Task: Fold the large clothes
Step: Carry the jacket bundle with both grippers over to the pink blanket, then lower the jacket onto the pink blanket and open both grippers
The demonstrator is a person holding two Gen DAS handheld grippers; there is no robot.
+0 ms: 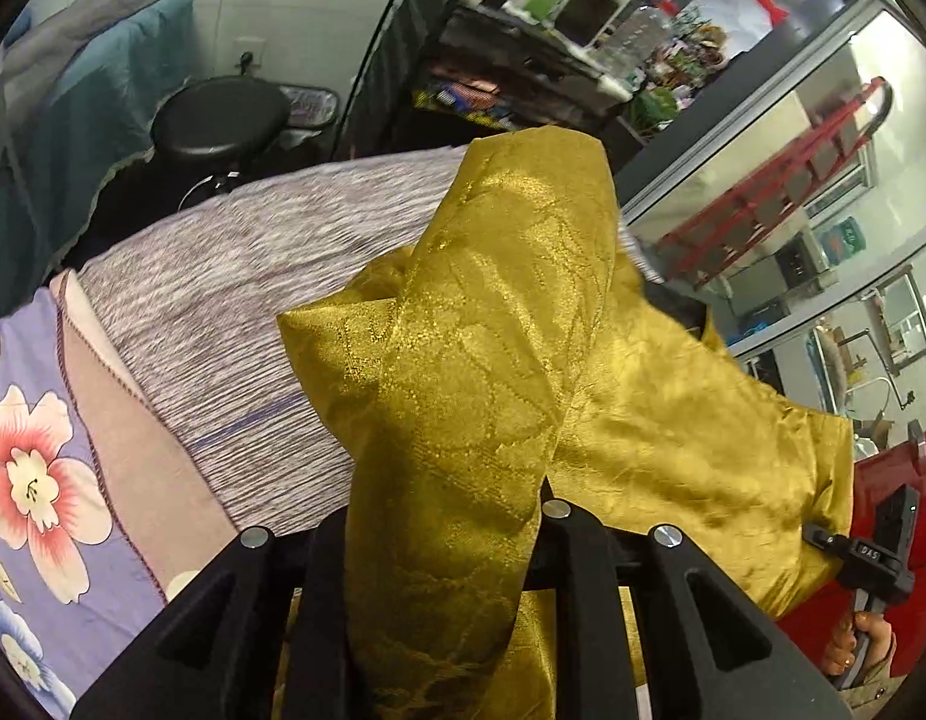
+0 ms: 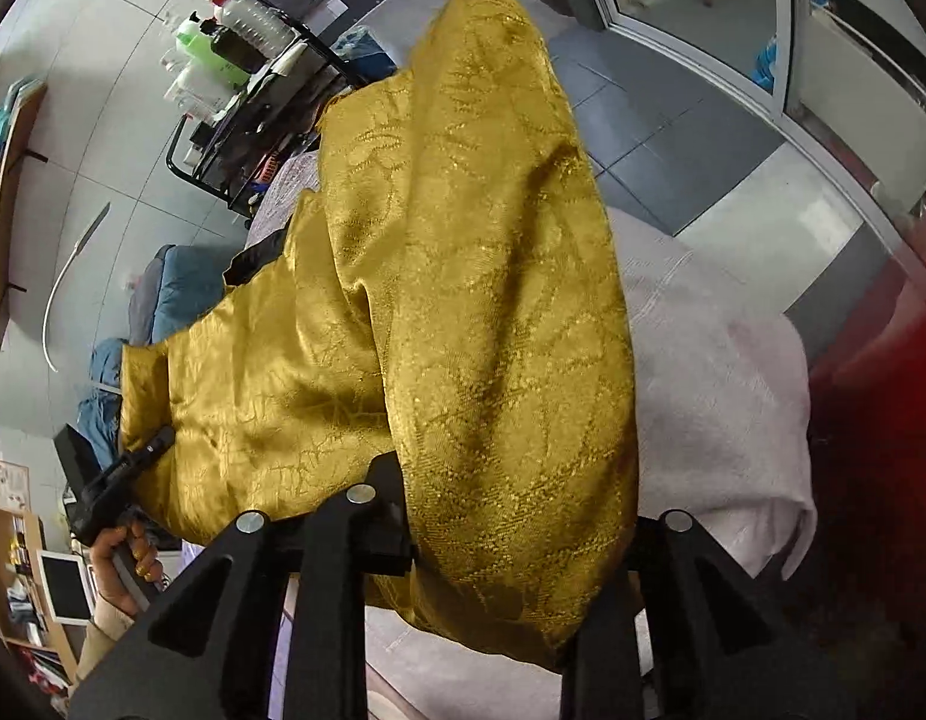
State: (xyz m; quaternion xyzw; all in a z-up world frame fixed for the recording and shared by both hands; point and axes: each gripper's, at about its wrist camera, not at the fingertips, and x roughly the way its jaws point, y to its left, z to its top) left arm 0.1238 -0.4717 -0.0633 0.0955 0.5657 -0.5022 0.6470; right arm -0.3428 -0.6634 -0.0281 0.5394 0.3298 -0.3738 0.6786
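A large gold brocade garment is held up over a bed with a grey-white cover. My left gripper is shut on a fold of the gold garment, which drapes over and hides its fingertips. My right gripper is shut on another part of the garment, cloth covering its fingertips too. The garment hangs between both grippers, lifted off the bed cover. The right gripper's body shows in the left wrist view, and the left gripper's body shows in the right wrist view.
A floral purple sheet lies at the bed's left. A black stool and a teal-covered bed stand behind. A cart with bottles is at the back. Glass doors are at the right.
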